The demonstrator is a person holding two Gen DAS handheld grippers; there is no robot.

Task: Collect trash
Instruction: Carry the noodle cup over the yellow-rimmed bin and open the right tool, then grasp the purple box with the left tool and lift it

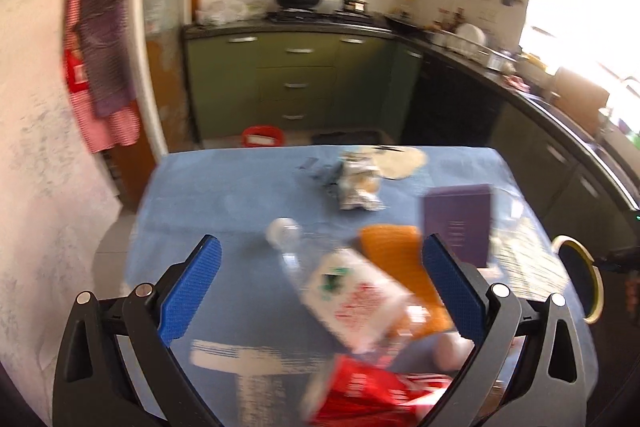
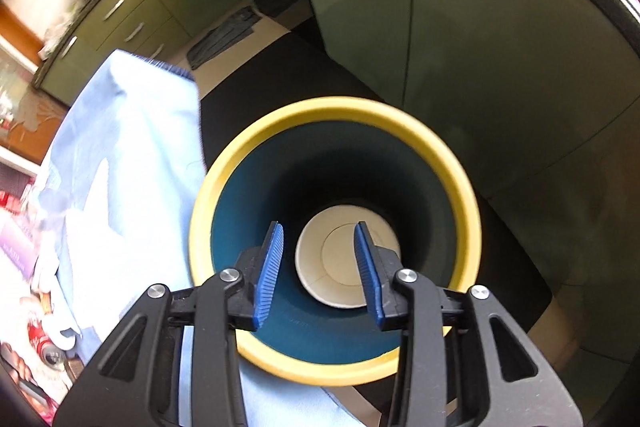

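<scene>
Right tongs, parted and empty, hang over the bin, paper cup at its bottom.

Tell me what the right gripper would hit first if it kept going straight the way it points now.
Most likely the paper cup lying at the bottom of the yellow-rimmed bin. The right gripper points down into the bin's mouth with open jaws and nothing between them. Depth is hard to judge, so it might graze the bin's near wall first.
</scene>
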